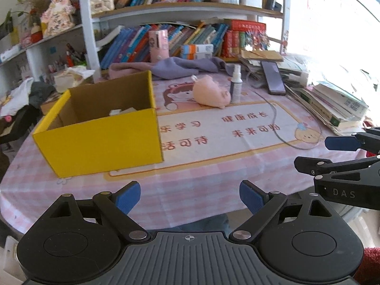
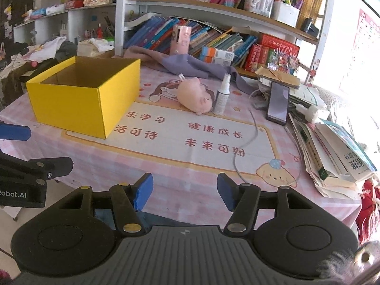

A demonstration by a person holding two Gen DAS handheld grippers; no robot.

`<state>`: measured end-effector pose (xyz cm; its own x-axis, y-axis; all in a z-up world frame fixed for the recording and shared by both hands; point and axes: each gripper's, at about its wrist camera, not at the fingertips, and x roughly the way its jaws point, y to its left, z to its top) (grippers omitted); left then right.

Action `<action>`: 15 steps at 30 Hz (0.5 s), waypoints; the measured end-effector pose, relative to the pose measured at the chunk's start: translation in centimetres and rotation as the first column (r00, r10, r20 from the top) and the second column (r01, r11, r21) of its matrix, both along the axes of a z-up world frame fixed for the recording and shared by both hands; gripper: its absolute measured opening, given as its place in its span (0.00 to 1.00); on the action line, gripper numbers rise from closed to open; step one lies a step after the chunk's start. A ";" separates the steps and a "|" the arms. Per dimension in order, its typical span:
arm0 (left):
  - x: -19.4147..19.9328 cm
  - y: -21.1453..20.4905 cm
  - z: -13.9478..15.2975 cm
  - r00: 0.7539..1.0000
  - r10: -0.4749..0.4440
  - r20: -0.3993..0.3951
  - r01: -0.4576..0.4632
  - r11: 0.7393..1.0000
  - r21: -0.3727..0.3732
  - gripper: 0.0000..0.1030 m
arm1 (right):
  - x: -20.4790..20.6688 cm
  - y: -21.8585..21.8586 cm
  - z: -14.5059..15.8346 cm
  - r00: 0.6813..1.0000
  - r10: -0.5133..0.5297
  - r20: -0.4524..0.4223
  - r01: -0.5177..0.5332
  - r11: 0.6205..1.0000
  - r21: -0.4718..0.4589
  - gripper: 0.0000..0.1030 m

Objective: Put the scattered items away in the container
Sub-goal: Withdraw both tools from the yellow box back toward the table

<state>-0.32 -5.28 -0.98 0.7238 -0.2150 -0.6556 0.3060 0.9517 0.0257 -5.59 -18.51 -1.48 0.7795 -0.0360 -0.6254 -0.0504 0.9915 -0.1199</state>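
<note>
An open yellow cardboard box (image 1: 102, 140) (image 2: 80, 99) stands on the left of the table, with a pale item (image 1: 121, 112) inside it. Behind the printed mat lie a pink plush pig (image 1: 211, 92) (image 2: 194, 95) and, just right of it, an upright white spray bottle (image 1: 236, 85) (image 2: 222, 95). A dark phone (image 1: 273, 77) (image 2: 278, 103) leans against the papers at the right. My left gripper (image 1: 190, 197) hovers open over the table's near edge with nothing between its blue pads. My right gripper (image 2: 185, 191) is likewise open with nothing in it, near the front edge; it also shows at the right of the left wrist view.
A pink checked cloth (image 1: 213, 173) covers the table. A grey cable (image 2: 251, 130) runs across the mat. Stacked books and papers (image 2: 332, 152) crowd the right side. A purple cloth (image 1: 180, 66) and a pink cup (image 2: 181, 39) lie behind, under bookshelves (image 2: 213, 7).
</note>
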 end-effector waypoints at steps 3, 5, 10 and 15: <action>0.4 -1.0 -0.2 0.999 -0.033 -0.016 0.033 0.999 0.002 0.90 | 0.1 -0.8 -0.1 1.000 -0.020 -0.016 0.020 1.000 0.007 0.59; 0.6 -1.7 -0.3 0.998 -0.058 -0.021 0.058 0.998 0.005 0.90 | 0.1 -1.3 -0.2 0.999 -0.034 -0.023 0.034 0.999 0.011 0.60; 1.4 -3.2 -0.4 0.995 -0.101 -0.018 0.102 0.995 0.009 0.93 | 0.5 -2.7 -0.3 0.998 -0.061 -0.030 0.061 0.998 0.020 0.64; 2.4 -4.7 -0.4 0.990 -0.140 -0.002 0.140 0.990 0.010 0.93 | 1.6 -4.1 -0.1 0.996 -0.083 -0.017 0.084 0.996 0.038 0.64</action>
